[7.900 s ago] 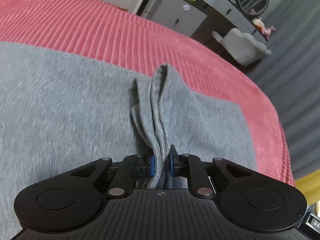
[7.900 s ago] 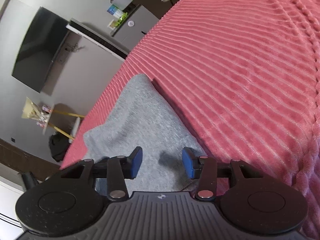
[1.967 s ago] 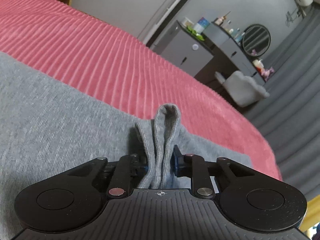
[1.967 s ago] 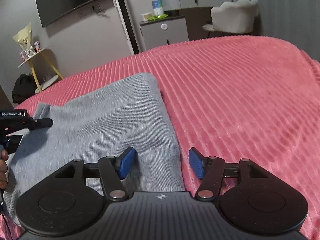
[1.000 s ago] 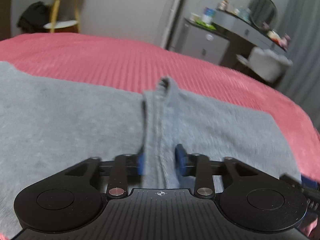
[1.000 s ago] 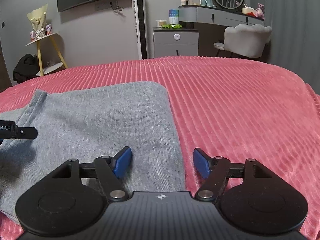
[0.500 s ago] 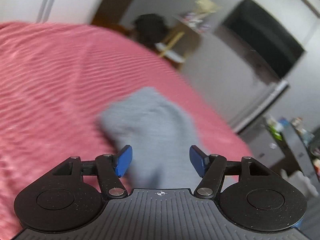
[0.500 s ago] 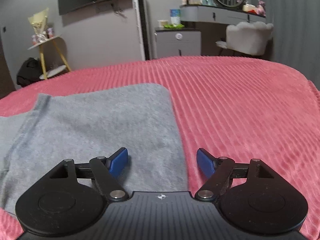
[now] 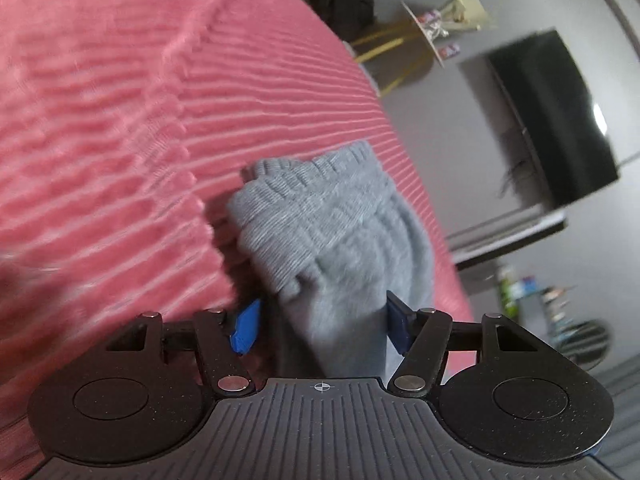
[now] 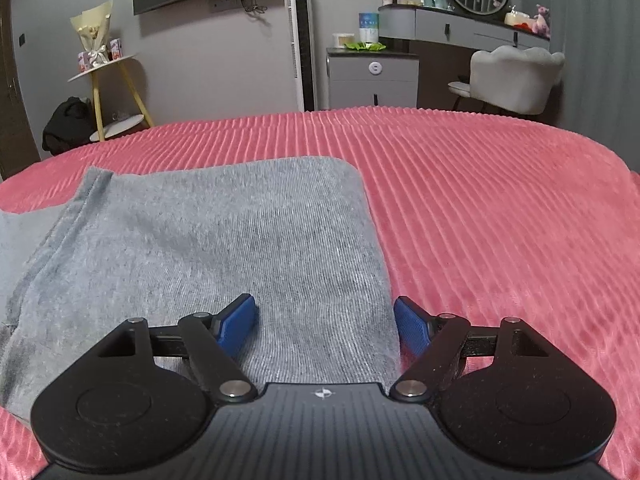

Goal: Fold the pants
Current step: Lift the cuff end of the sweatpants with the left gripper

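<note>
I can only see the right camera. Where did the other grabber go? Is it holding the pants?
Observer: No. The left gripper is open, and a bunched end of the grey pants sits between its fingers.
Child: What does that end look like?
Observer: It has a thick ribbed band, crumpled up on the pink blanket.
Child: Is my grabber holding anything?
Observer: No, the right gripper is open above the flat folded part's right edge.
</note>
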Motion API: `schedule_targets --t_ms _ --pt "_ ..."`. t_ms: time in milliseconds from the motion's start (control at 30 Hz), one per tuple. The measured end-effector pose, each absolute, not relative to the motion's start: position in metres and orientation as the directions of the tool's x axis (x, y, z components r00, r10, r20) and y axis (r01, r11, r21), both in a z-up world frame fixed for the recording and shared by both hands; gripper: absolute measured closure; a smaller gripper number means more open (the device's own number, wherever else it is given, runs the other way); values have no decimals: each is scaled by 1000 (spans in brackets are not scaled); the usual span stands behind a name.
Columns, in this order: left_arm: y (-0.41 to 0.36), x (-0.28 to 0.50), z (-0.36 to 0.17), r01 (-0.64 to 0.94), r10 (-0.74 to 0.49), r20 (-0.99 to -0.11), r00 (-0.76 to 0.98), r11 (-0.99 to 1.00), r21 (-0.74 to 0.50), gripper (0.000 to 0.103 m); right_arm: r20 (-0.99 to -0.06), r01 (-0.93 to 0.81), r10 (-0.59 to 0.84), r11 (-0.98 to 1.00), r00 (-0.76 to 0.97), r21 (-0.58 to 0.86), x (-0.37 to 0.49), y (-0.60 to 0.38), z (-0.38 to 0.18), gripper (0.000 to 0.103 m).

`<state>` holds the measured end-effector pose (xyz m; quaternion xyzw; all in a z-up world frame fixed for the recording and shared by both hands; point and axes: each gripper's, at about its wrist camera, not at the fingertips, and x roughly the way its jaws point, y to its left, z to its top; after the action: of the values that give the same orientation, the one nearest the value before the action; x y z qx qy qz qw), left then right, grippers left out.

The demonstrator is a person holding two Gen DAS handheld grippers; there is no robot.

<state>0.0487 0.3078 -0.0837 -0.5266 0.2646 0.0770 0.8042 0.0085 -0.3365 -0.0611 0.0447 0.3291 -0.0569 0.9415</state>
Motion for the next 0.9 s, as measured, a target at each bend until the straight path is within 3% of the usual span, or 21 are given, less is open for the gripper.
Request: schedule_targets --t_ms 67,133,167,267,367,500,567,633,700,767,900 --pt "315 57 -92 -393 -178 -478 860 364 -844 38 -626 133 -80 990 776 38 10 -335 -63 26" --pt "320 63 -92 -394 -188 -468 863 328 -858 46 -628 137 -80 990 774 42 11 -336 -63 25" --pt "319 65 -90 -394 -188 -475 860 348 -851 57 -630 140 -79 989 773 47 11 -337 -63 24" --pt "318 59 -76 -366 -156 -486 860 475 -800 71 -633 141 -74 988 771 57 10 -339 -63 24" --pt "316 47 -63 -272 -152 -409 900 538 -798 75 -633 139 -71 988 771 59 10 -339 -63 24" --pt "311 53 -64 -279 -133 -425 895 575 -769 70 -636 140 -59 987 770 78 10 -342 -63 24" --pt "309 60 -70 -324 -130 -466 875 556 -765 43 -638 142 -54 986 768 87 10 -343 -64 24" --pt "311 66 -79 -379 -119 -494 862 496 -781 34 -639 144 -55 986 768 88 10 -344 -64 23" --pt "314 67 -81 -403 -101 -497 862 459 -792 41 -640 146 -55 985 766 90 11 -345 -64 22" --pt "313 70 -77 -411 -91 -505 858 468 -782 61 -641 148 -53 984 766 96 11 -346 -64 21" --pt "291 67 -38 -359 -33 -508 861 669 -651 72 -640 150 -50 983 767 103 12 -347 -63 21"
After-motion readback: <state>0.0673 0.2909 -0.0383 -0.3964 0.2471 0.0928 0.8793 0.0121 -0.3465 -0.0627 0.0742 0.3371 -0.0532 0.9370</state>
